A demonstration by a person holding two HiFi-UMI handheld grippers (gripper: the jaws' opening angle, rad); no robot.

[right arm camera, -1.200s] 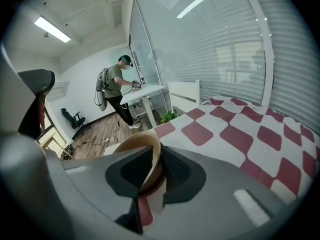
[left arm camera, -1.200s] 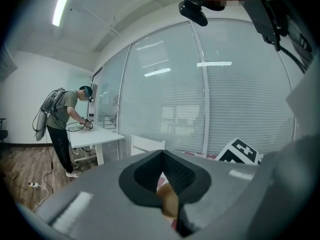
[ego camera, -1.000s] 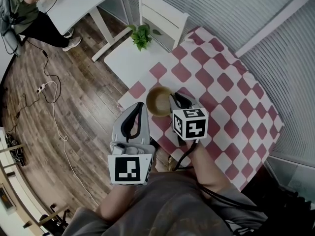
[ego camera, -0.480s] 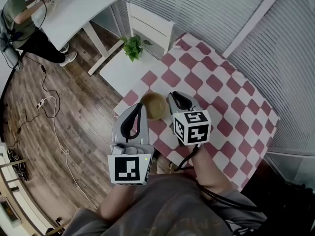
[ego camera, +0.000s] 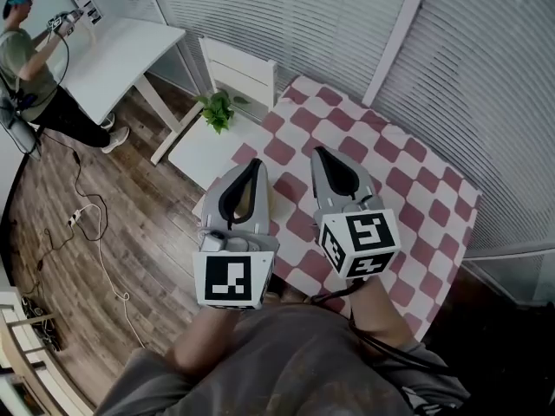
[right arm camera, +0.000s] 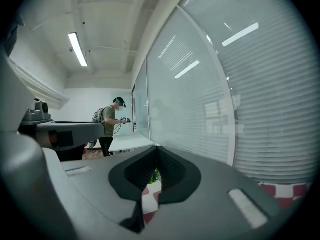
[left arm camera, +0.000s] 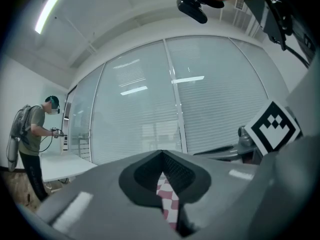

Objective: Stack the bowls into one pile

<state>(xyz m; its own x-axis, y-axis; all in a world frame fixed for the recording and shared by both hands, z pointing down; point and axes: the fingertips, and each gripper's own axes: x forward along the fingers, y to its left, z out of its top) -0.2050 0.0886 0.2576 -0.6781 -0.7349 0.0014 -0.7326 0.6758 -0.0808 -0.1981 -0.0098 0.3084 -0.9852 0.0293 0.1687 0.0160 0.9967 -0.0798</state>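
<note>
Holding left gripper (ego camera: pixel 257 163) pressed together, empty, over checkered tablecloth (ego camera: pixel 408 180) edge | holding right gripper (ego camera: pixel 322 152) just beside it, likewise pinched together, empty | cannot spot bowls in any view

The tablecloth (ego camera: pixel 408 180) is matt checked cloth, the floor (ego camera: pixel 147 258) grained wood planks.

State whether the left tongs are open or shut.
Shut: left tongs meet at their tips, holding nothing; only checked tablecloth shows through the gap behind.
</note>
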